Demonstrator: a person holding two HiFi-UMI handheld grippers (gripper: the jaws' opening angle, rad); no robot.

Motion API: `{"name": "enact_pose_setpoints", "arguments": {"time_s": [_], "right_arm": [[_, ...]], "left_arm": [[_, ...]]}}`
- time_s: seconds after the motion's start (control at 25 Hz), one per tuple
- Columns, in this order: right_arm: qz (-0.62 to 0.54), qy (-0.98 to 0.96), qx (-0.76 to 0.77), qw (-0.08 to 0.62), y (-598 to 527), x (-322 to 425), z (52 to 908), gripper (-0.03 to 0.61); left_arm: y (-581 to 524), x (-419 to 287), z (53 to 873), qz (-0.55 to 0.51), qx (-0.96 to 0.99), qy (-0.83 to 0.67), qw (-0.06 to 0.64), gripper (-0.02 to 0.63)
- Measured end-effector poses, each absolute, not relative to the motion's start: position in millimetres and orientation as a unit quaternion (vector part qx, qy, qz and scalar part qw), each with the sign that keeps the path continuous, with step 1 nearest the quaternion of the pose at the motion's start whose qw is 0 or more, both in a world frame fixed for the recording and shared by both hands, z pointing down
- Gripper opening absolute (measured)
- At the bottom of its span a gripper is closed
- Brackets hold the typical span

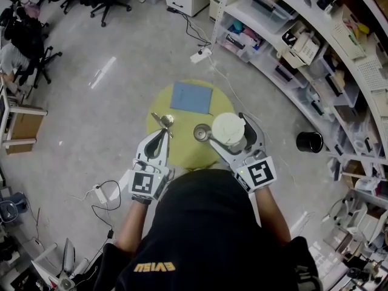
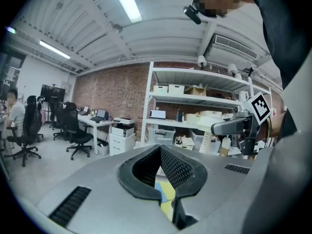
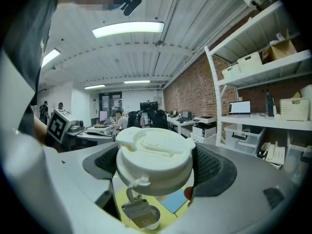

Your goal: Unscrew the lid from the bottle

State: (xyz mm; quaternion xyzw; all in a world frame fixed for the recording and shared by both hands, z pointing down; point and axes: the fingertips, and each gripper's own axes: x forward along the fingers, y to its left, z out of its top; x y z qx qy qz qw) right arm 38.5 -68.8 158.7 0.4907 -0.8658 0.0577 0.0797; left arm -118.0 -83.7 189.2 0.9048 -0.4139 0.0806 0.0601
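Observation:
A bottle with a broad white lid (image 1: 228, 128) is held over the right part of the round yellow table (image 1: 182, 153). My right gripper (image 1: 229, 130) is shut on the lid, one jaw on each side. In the right gripper view the lid (image 3: 153, 152) fills the space between the pads, and a small metal tag (image 3: 138, 213) hangs under it. The bottle's body is hidden below the lid. My left gripper (image 1: 161, 136) is shut on nothing at the table's left side. In the left gripper view its pads (image 2: 180, 169) meet with nothing between them.
A blue mat (image 1: 191, 97) lies at the far side of the table. A small metal cup (image 1: 202, 132) stands just left of the lid, and a small metal piece (image 1: 164, 120) lies ahead of my left gripper. A black bin (image 1: 310, 142) and shelving (image 1: 315, 59) stand to the right.

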Motion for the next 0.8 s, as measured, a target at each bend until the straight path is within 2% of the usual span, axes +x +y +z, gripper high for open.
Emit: {"name": "enact_pose_setpoints", "arguments": {"time_s": [0.44,0.6,0.8], "right_arm": [[0.05,-0.859,0.502,0.09,-70,36,157,0.453],[0.044,-0.862,0.485,0.139,-70,30,166,0.453],[0.004,-0.87,0.473,0.143,-108,58,186,0.453]], "left_arm": [[-85,-122,186,0.08,0.902,-0.417,0.075,0.018],[-81,-126,190,0.081,0.9,-0.417,0.095,0.018],[-102,-101,223,0.093,0.9,-0.42,0.068,0.018]]}}
